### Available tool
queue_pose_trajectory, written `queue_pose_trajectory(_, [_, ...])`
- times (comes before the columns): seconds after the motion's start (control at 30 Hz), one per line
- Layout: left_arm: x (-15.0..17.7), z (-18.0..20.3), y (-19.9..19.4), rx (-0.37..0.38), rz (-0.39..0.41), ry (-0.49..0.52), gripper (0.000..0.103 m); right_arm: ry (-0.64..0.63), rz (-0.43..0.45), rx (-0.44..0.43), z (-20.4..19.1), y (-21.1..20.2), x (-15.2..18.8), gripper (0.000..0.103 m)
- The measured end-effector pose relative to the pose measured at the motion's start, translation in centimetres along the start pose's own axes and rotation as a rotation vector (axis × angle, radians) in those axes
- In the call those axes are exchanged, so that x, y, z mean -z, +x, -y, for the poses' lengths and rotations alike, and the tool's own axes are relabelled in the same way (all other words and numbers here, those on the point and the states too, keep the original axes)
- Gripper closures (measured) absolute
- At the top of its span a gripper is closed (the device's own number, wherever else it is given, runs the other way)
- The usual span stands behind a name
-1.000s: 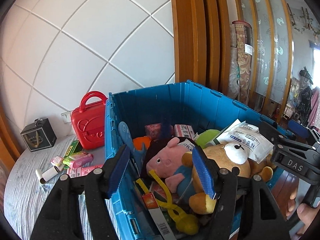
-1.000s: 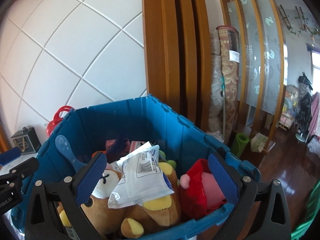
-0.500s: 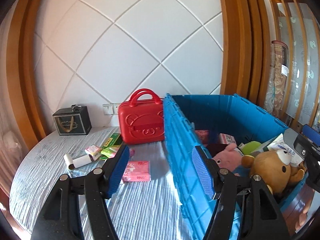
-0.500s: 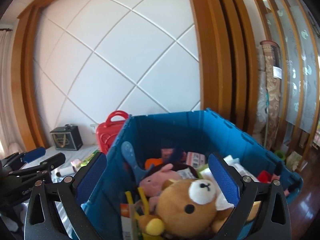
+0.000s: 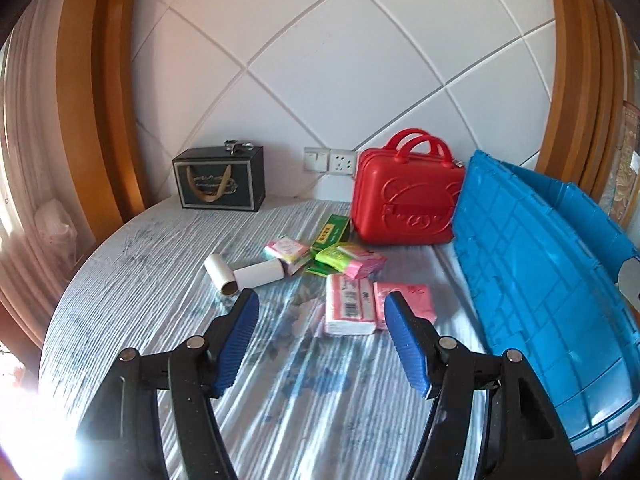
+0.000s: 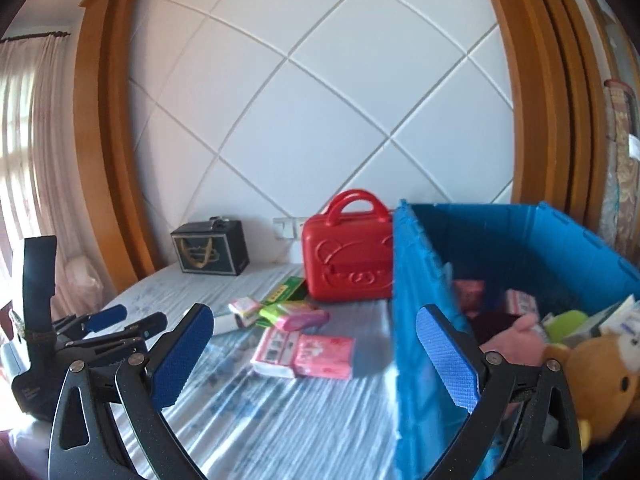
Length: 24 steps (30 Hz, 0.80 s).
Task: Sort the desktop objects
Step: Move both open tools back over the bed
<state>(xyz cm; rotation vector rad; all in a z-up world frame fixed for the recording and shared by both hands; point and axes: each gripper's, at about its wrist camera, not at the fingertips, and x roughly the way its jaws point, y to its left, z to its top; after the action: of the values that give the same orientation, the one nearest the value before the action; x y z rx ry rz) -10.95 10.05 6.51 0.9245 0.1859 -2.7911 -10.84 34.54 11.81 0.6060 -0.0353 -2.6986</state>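
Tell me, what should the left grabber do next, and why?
Probably ease forward and down toward the white and pink tissue pack. The left gripper is open with nothing between its fingers, and that pack lies loose on the table just ahead of them, the nearest of the scattered items. The blue crate stands right beside it, ready to receive things.

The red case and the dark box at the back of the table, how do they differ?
The red case is glossy red with rounded corners; the dark box is matte black and square-edged. The red case has two rigid arched handles on top; the dark box has a pale cord handle hanging on its front. The red case stands against the blue crate; the dark box stands alone. Both stand upright near the wall.
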Motion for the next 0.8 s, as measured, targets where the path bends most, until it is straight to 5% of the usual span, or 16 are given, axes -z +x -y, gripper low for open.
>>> queue_pose_trajectory(0.3, [1.3, -7.0, 7.8, 0.022, -0.169, 0.018, 0.038, 0.055, -0.203, 0.073, -5.6, 10.3, 3.8, 0.000])
queue_pose_trajectory(0.8, [3.2, -1.1, 22.0, 0.097, -0.401, 0.069, 0.038, 0.110, -0.526, 0.177, 1.5, 25.2, 11.3, 0.000])
